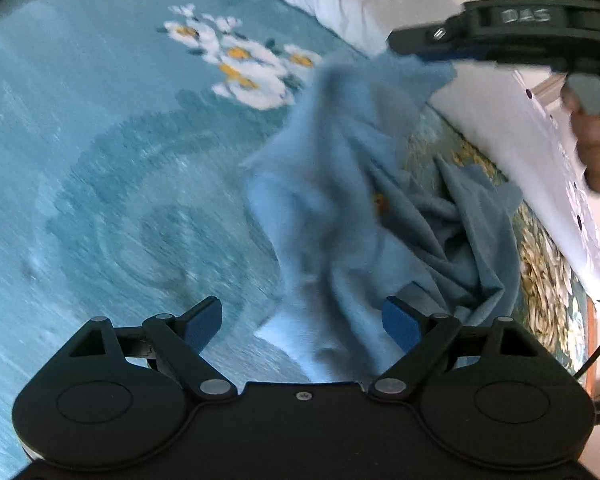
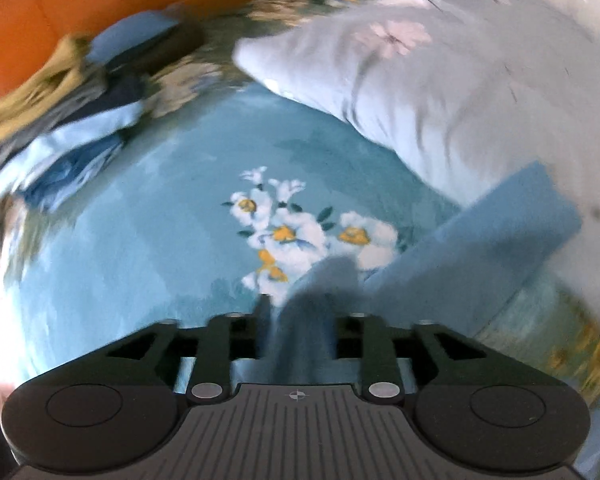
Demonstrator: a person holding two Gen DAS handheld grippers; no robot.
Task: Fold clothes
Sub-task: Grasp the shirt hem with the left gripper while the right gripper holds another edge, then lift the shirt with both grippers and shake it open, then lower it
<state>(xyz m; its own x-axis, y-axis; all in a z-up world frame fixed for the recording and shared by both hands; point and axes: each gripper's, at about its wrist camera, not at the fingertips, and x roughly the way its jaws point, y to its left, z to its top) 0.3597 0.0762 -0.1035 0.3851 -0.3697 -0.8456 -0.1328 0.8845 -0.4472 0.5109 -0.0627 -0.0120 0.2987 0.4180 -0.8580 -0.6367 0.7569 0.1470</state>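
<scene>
My right gripper is clamped on the crumpled blue cotton garment, mid-right of the frame; my left gripper hangs wide apart just below it, over the teal flowered bedspread.

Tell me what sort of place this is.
Most likely a bedroom: a bed with a teal floral bedspread, a pale pillow at its edge, and a pile of clothes waiting to be folded.

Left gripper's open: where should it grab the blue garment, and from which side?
Probably the loose lower hem of the blue garment, approached straight ahead: it hangs between the open left gripper fingers while the right gripper holds the top corner.
</scene>
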